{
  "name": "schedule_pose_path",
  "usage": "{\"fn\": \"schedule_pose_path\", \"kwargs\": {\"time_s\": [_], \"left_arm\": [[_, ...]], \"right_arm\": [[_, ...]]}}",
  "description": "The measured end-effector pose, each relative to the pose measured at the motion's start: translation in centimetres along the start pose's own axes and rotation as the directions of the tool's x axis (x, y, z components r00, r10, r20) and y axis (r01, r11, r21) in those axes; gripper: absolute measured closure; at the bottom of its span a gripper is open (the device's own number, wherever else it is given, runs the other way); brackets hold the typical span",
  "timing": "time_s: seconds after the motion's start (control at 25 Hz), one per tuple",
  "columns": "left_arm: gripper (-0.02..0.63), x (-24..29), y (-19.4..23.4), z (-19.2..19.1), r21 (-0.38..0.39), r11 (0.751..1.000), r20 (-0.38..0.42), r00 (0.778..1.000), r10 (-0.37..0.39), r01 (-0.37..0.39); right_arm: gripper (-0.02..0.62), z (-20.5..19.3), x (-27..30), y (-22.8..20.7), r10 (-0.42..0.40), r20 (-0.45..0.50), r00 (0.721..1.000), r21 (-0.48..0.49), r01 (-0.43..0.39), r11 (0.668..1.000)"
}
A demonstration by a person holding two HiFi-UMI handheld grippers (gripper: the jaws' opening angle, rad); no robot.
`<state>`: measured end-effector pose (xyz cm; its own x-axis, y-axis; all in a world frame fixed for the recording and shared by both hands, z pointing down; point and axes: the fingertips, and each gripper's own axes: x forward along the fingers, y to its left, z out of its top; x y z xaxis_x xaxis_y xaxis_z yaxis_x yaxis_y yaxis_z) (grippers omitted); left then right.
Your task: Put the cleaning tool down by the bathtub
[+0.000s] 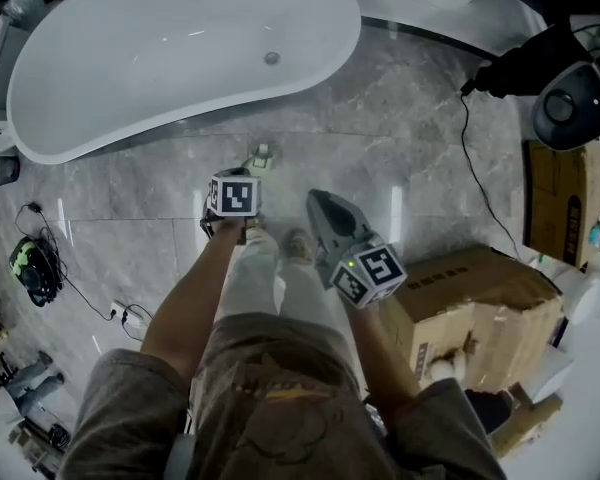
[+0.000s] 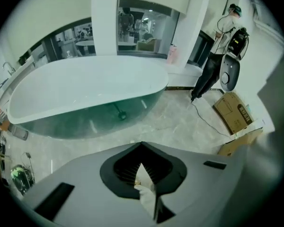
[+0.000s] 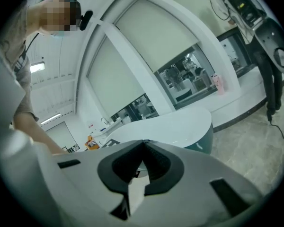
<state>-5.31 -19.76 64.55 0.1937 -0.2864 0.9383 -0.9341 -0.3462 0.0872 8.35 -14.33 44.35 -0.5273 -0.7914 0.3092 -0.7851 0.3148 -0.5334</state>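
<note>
A white oval bathtub [image 1: 170,48] fills the upper left of the head view. On the grey marble floor just in front of its rim lies a small pale cleaning tool [image 1: 262,155], free of both grippers. My left gripper [image 1: 238,180] hangs a little nearer me than the tool and points steeply down. In the left gripper view its jaws [image 2: 142,144] meet at the tips with nothing between them, above the tub [image 2: 85,89]. My right gripper [image 1: 315,200] is held beside it, pointing almost level toward the tub [image 3: 180,124]. Its jaws [image 3: 143,142] are shut and empty.
An open cardboard box [image 1: 470,298] stands at my right. A black cable [image 1: 475,168] runs to a dark machine [image 1: 565,98] at the far right. A green-and-black device [image 1: 30,263] and a power strip [image 1: 130,318] lie at left. Another person [image 2: 222,37] stands beyond the tub.
</note>
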Motion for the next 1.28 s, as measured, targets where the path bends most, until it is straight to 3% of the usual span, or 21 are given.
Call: {"fn": "schedule_pose_path", "kwargs": {"time_s": [0.08,0.24,0.64,1.0,1.2,1.28], "left_arm": [[0.600,-3.7,-0.3,1.0,-0.017,1.000,0.035,0.999,0.006,-0.005],[0.600,-11.2,-1.7,3.6,-0.031,0.999,0.181,0.983,-0.030,0.037],[0.600,-26.7,-5.2,7.7,0.130,0.984,0.425,0.890,-0.166,0.121],[0.600,-36.3,-7.1,8.2,0.263,0.942,0.566,0.757,-0.325,0.208],[0.600,-39.3,-6.4,8.0,0.327,0.921,0.650,0.657,-0.382,0.212],[0.600,-40.0,-5.9,7.9,0.331,0.918,0.674,0.627,-0.391,0.218]], "right_arm": [[0.595,1.2,-0.5,1.1,0.019,-0.001,1.000,-0.009,-0.019,1.000],[0.595,3.6,-1.9,3.9,0.068,-0.007,0.998,-0.057,-0.068,0.996],[0.595,8.6,-4.8,9.6,0.160,-0.015,0.987,-0.131,-0.161,0.978],[0.596,12.3,-6.6,14.0,0.249,-0.009,0.969,-0.253,-0.243,0.937],[0.595,14.0,-6.8,16.8,0.331,0.017,0.944,-0.332,-0.307,0.892],[0.597,14.5,-7.0,17.7,0.371,0.027,0.928,-0.355,-0.338,0.872]]}}
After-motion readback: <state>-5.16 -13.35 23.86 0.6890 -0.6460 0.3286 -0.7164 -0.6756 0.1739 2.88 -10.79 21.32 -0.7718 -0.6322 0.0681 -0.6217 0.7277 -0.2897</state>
